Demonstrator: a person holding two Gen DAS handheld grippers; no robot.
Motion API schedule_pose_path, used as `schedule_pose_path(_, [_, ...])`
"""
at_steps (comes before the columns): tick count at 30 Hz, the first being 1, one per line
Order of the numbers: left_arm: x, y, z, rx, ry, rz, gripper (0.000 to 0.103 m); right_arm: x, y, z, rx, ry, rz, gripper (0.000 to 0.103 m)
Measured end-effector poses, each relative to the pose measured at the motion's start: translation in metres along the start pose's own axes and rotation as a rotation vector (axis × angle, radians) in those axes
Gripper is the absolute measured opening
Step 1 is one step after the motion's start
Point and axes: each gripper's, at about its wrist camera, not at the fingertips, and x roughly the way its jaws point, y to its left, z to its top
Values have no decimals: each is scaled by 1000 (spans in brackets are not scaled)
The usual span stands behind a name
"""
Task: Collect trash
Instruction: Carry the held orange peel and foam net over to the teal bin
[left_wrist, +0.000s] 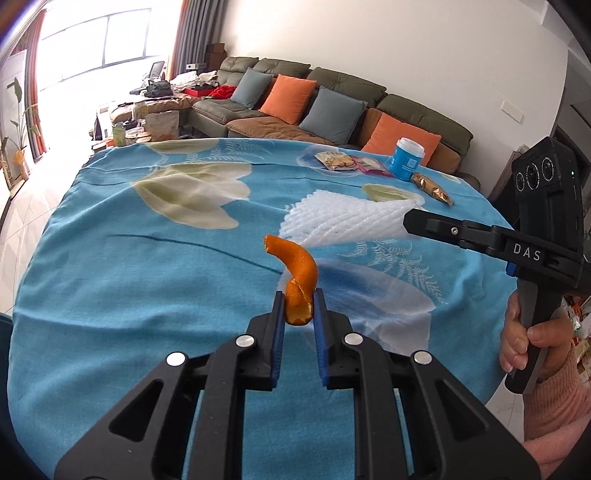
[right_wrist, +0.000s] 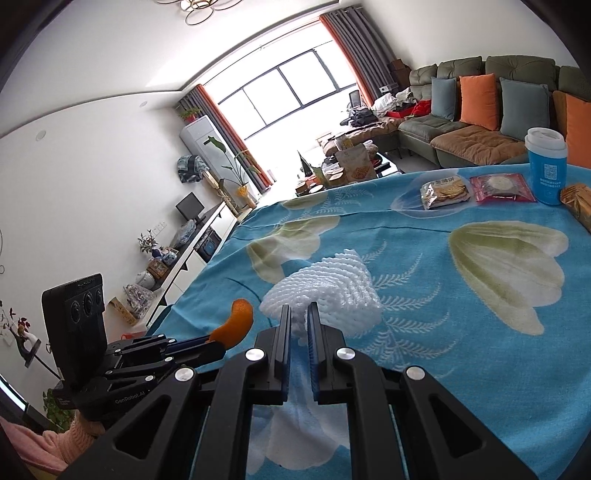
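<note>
My left gripper (left_wrist: 299, 295) is shut on a curled orange peel (left_wrist: 297, 275) and holds it above the blue flowered tablecloth (left_wrist: 129, 277). The peel (right_wrist: 236, 325) and left gripper (right_wrist: 218, 341) also show at the lower left of the right wrist view. My right gripper (right_wrist: 298, 314) is shut on the edge of a white foam fruit net (right_wrist: 328, 288), which hangs just over the cloth. In the left wrist view the right gripper (left_wrist: 408, 225) comes in from the right and holds the net (left_wrist: 343, 221).
At the table's far side lie a cracker packet (right_wrist: 445, 192), a pink snack packet (right_wrist: 502, 188), a blue cup with white lid (right_wrist: 546, 170) and a gold wrapper (right_wrist: 580, 206). A sofa with cushions (left_wrist: 295, 99) stands beyond the table.
</note>
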Motion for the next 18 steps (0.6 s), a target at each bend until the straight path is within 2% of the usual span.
schedule_pose_path(10, [-41, 33, -21, -73, -35, 70, 15, 13, 31, -1, -45, 11, 66, 6])
schedule_pose_path(18, [-63, 46, -30, -98, -58, 112, 15, 16, 49, 0, -67, 16, 112, 5])
